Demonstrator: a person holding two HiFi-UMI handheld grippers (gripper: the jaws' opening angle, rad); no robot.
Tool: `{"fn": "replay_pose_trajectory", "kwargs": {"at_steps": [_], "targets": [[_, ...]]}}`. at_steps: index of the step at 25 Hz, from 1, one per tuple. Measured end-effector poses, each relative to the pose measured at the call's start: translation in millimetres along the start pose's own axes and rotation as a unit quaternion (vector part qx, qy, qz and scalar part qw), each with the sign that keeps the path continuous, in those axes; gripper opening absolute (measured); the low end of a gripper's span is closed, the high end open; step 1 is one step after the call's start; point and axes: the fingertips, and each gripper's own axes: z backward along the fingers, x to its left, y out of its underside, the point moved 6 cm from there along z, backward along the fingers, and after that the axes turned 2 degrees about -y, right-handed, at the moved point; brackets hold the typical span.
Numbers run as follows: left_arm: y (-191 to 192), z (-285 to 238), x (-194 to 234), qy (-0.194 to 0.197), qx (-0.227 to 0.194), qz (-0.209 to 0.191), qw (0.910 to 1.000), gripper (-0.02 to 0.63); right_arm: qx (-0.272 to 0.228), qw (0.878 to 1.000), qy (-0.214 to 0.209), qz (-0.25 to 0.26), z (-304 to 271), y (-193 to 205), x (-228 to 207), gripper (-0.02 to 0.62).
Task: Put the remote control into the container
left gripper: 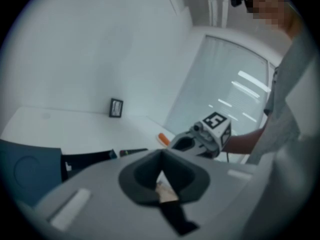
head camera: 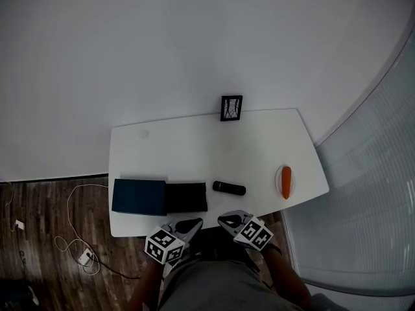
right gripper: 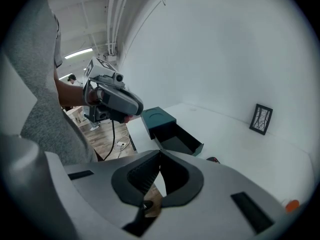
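A black remote control point(head camera: 229, 188) lies flat on the white table point(head camera: 194, 148), near its front edge. Left of it sits the dark container point(head camera: 187, 197), an open tray next to its teal box point(head camera: 139, 196). Both grippers hover just off the table's front edge, close to my body. My left gripper point(head camera: 190, 225) is shut with nothing in it, below the tray. My right gripper point(head camera: 227, 220) is shut and empty, just below the remote. The left gripper view shows the remote point(left gripper: 132, 152) beyond the closed jaws; the right gripper view shows the tray point(right gripper: 177, 140) and a sliver of the remote point(right gripper: 213, 160).
An orange object on a small white plate point(head camera: 285, 181) sits at the table's right end. A small black picture frame point(head camera: 231, 107) stands at the back edge. A white cable and adapter point(head camera: 84, 256) lie on the wooden floor at left. A curved glass wall runs along the right.
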Motion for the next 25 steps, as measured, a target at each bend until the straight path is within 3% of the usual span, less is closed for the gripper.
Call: {"fn": "replay_pose_trajectory", "kwargs": {"at_steps": [4, 8, 13, 17, 25], "targets": [[0, -3, 4, -0.007, -0.002, 0.008, 0.9999, 0.0, 0.073, 0.995, 0.001, 0.063, -8, 15, -14, 0.017], [3, -1, 9, -0.02, -0.001, 0.017, 0.9997, 0.0, 0.153, 0.981, -0.005, 0.121, -23, 33, -29, 0.017], [6, 2, 17, -0.039, -0.006, 0.032, 0.9987, 0.0, 0.227, 0.964, -0.036, 0.135, -44, 62, -56, 0.017], [7, 5, 25, -0.055, -0.009, 0.041, 0.9976, 0.0, 0.236, 0.963, -0.031, 0.124, -53, 71, -80, 0.018], [5, 7, 36, -0.076, -0.006, 0.057, 0.9955, 0.0, 0.246, 0.957, -0.003, 0.152, -66, 64, -122, 0.018]]}}
